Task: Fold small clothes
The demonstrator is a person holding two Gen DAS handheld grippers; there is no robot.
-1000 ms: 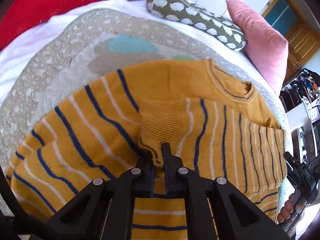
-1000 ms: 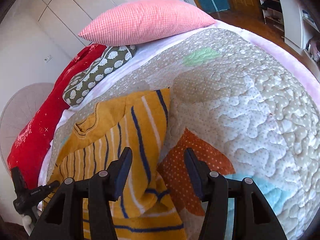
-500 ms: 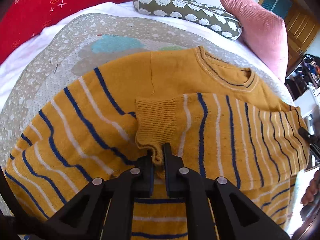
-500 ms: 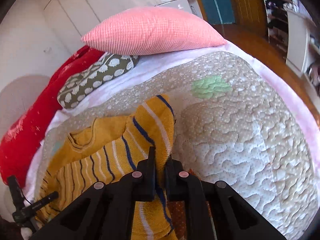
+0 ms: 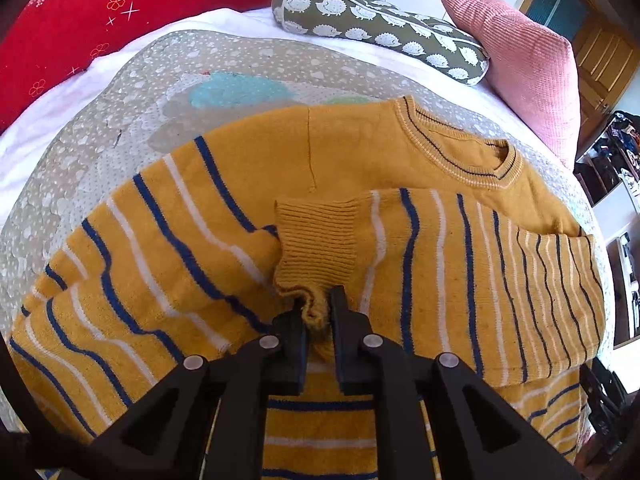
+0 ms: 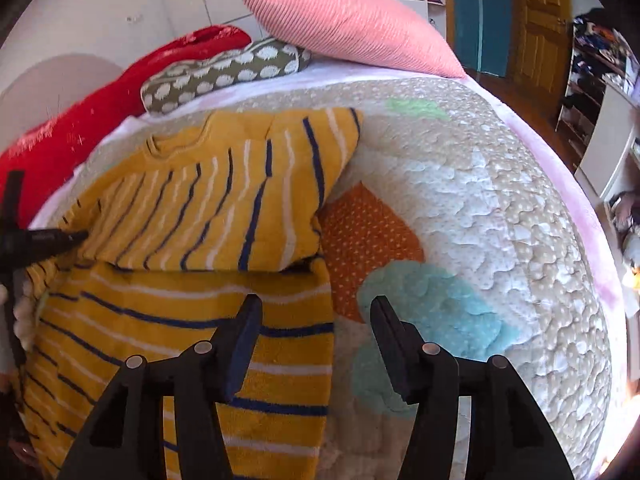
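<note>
Mustard sweater (image 5: 224,216) flat on quilt (image 6: 500,208), one sleeve (image 5: 460,256) folded across chest. Left gripper (image 5: 316,312) still clamped on ribbed cuff (image 5: 316,248). Right gripper (image 6: 316,320), pinched shut half a second ago, now spread wide over sweater's side edge (nothing held). Bare quilt rightward; pillows (image 6: 352,28) beyond collar.
</note>
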